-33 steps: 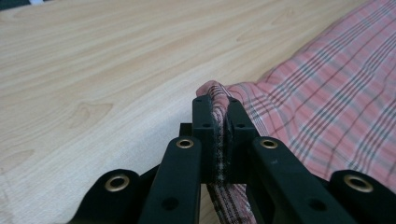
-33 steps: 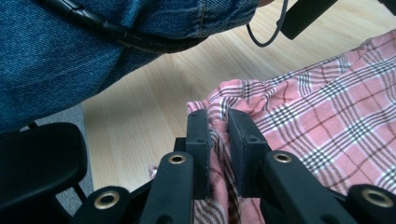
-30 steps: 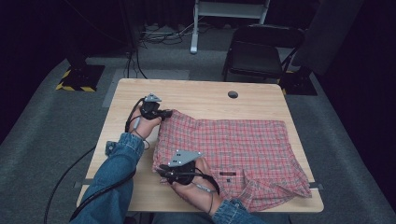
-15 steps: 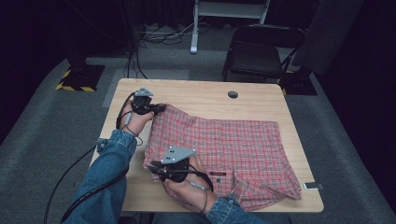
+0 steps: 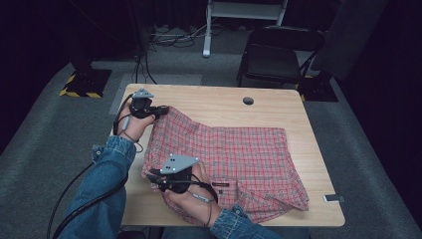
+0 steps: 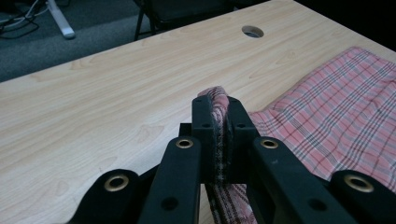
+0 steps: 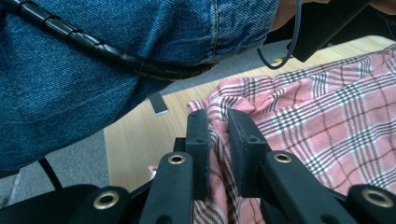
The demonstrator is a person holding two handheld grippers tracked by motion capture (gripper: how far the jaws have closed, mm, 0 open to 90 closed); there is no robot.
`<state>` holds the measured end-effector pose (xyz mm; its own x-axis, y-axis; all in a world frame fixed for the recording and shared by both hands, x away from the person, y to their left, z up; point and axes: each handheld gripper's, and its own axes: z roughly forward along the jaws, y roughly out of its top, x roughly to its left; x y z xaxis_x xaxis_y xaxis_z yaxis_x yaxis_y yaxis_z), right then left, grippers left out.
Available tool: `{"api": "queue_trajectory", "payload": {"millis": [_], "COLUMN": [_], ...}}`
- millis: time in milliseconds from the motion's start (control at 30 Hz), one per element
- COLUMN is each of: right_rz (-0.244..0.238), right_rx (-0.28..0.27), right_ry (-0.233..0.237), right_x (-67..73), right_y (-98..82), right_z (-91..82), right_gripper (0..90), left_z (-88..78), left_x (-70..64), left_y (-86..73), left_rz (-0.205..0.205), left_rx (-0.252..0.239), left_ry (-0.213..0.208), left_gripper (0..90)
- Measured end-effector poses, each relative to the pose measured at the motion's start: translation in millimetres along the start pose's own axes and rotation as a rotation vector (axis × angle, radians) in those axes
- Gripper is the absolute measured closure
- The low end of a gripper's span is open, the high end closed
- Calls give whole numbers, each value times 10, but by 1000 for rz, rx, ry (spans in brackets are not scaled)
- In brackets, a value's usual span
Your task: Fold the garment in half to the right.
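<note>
A red plaid shirt [image 5: 239,159] lies spread on the wooden table [image 5: 209,107], its left edge lifted off the top. My left gripper [image 5: 163,110] is shut on the shirt's far left corner; in the left gripper view the plaid fabric [image 6: 219,123] is pinched between the black jaws [image 6: 217,105]. My right gripper [image 5: 152,175] is shut on the near left edge; the right gripper view has a fold of cloth [image 7: 218,123] clamped between its jaws [image 7: 215,119], under a denim sleeve [image 7: 116,42].
A round cable hole [image 5: 248,101] sits in the table's far side. A small white tag [image 5: 332,198] lies at the near right edge. A black chair [image 5: 278,59] stands behind the table. A black cable [image 5: 79,199] trails down at left.
Both hands have risen and drawn leftward, pulling the shirt's left edge up and toward the table's left side. The shirt has slid left with them.
</note>
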<state>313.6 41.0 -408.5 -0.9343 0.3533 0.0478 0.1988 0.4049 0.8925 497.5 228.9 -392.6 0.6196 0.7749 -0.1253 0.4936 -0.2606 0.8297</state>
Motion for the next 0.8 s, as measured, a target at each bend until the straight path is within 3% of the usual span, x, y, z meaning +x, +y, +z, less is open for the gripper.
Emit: {"api": "queue_trajectory", "payload": {"millis": [467,633,800], "right_rz": [-21,-28,-43], "right_rx": [-46,-55,-51], "right_ry": [12,10,9], "right_x": [89,94,51], "right_y": [244,288,329], "right_z": [76,62,-86], "right_gripper": [791,791,792], "left_z": [-253,-256,-246], "left_x": [90,44,-34], "left_y": [131,191,272], "left_rz": [3,25,40], "left_rx": [-22,-18,-21], "left_ry": [11,9,0], "left_gripper": [852,852,853]}}
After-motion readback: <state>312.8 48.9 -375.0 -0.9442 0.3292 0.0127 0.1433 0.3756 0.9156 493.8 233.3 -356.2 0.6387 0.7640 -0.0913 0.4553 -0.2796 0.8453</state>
